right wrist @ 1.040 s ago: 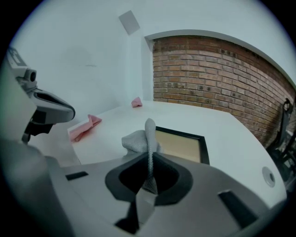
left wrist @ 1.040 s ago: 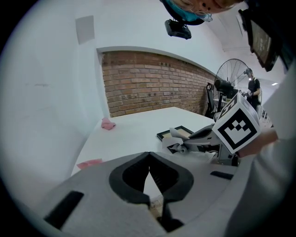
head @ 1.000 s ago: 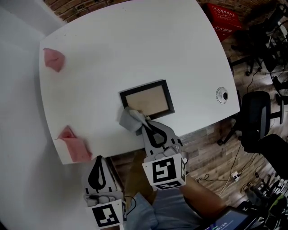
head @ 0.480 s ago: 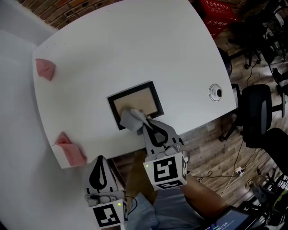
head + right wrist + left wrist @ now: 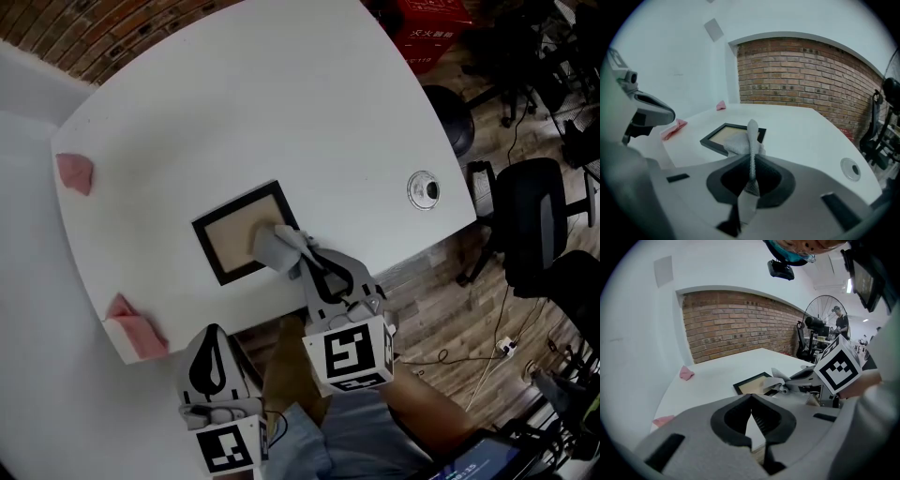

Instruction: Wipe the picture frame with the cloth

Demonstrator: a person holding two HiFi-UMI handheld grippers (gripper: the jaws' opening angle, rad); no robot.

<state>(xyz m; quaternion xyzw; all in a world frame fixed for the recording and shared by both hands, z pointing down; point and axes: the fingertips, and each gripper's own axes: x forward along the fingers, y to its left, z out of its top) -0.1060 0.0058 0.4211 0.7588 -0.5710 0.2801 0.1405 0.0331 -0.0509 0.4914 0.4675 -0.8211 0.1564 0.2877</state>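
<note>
Both jaws of the right hand-held gripper (image 5: 302, 255) are clamped on a grey cloth (image 5: 274, 246). The right gripper view shows a fold of the cloth standing upright between the closed jaws, with the bunched rest lying just ahead of them. That bunch rests on the picture frame (image 5: 225, 246), covering the right part of its tan panel and the black border on that side. The left part of the panel is bare. The picture frame lies flat on the white table (image 5: 281, 103), close to the near edge and turned at an angle to it. The right hand-held gripper reaches in over that edge. The left hand-held gripper (image 5: 210, 333) hangs off the table, just below the near edge and to the left of the right one, apart from the frame. In the left gripper view its jaw tips meet with nothing between them. One pink cloth (image 5: 74, 172) lies near the far left corner of the table, and another pink cloth (image 5: 136, 330) lies at the near left edge, both well apart from the frame. A round grommet (image 5: 423, 188) sits in the table toward its right side. Past the table on the right, a black office chair (image 5: 532, 225) stands on a wood-patterned floor (image 5: 450, 300). A brick wall (image 5: 141, 28) runs behind the far edge.
</note>
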